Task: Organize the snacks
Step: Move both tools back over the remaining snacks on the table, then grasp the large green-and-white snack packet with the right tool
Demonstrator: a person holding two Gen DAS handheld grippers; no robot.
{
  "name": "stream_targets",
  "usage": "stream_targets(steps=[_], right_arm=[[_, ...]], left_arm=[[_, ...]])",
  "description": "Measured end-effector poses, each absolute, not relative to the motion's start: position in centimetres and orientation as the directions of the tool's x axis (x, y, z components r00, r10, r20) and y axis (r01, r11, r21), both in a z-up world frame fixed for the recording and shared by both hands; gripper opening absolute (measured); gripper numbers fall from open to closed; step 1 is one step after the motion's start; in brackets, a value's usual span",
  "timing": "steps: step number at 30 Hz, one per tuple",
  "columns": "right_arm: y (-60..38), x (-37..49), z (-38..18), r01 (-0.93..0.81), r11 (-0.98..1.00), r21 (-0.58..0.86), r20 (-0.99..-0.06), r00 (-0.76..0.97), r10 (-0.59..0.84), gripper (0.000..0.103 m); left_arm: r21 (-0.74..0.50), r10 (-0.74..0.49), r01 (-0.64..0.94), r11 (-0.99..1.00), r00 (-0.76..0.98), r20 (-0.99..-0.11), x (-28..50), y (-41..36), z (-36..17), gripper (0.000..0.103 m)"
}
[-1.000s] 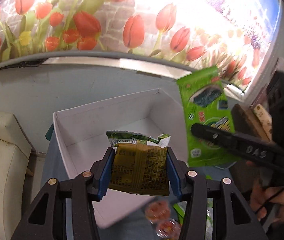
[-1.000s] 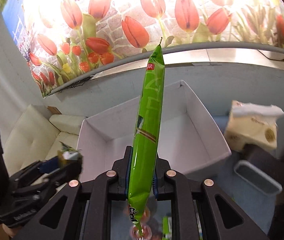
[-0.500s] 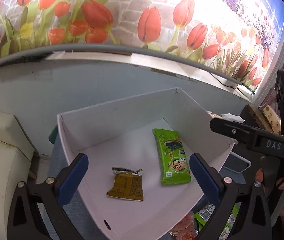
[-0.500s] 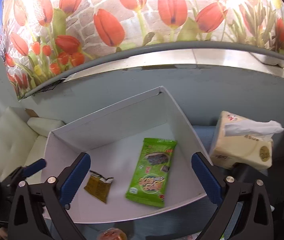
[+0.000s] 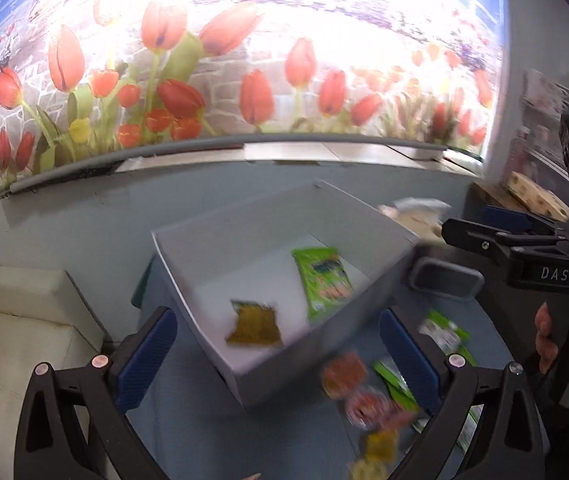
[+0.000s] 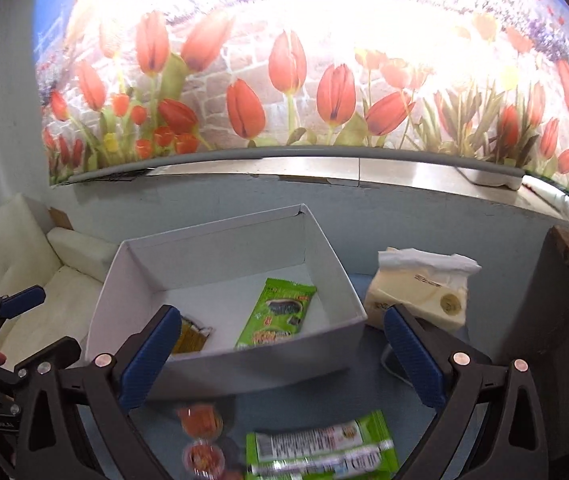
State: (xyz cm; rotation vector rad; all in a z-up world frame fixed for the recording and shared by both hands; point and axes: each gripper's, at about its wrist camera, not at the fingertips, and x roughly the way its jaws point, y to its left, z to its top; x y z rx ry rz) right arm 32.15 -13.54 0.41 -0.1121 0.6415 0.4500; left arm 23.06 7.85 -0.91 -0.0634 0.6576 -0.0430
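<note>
We held the left gripper [image 5: 280, 354] and right gripper [image 6: 280, 354] tilted downward, jaws wide and empty, before the white box [image 6: 220, 364] on the blue table [image 6: 368, 384].

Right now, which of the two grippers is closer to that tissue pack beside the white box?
The right gripper. The tissue pack sits just beyond its right-hand finger. The left gripper hangs over the near left corner of the white box, with the box between it and the tissues.

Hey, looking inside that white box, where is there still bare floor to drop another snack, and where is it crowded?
Inside the white box, the floor is bare along the back wall and between the yellow packet and the green packet. Outside, the table in front of the box is crowded: orange jelly cups and another green packet lie close together there.
</note>
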Motion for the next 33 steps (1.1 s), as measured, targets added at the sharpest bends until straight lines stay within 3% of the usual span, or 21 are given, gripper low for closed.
stream_targets(steps=[9,14,28,29,31,33], right_arm=[[-19.5,20.9,-4.4,-0.417,0.907,-0.058,-0.625,0.723,0.293,0.103],[-21.0,17.8,-8.8,-0.430,0.900,-0.063,-0.690,0.671,0.272,0.103],[-19.8,22.8,-16.3,-0.429,0.903,-0.012,-0.809,0.535,0.243,0.102],[-19.6,22.9,-16.5,-0.430,0.903,-0.020,-0.814,0.531,0.235,0.100],[-19.3,23.4,-17.0,-0.438,0.898,-0.030,-0.826,0.518,0.225,0.087],[-19.2,23.6,-16.7,-0.445,0.895,-0.028,-0.824,0.518,0.231,0.083]], left_arm=[[-0.111,-0.143,0.094,0.989,0.765,-0.628,11.5,3.4,-3.2,0.103],[-0.167,-0.185,0.099,0.981,0.743,-0.644,6.4,2.0,-4.5,0.103],[-0.200,-0.155,0.025,0.980,0.726,-0.670,1.3,2.9,-5.1,0.103],[-0.199,-0.150,0.019,0.980,0.725,-0.672,1.4,3.1,-5.2,0.103],[-0.202,-0.155,0.021,0.979,0.720,-0.677,1.5,3.2,-5.4,0.103],[-0.200,-0.154,0.020,0.979,0.717,-0.680,1.7,3.1,-5.6,0.103]])
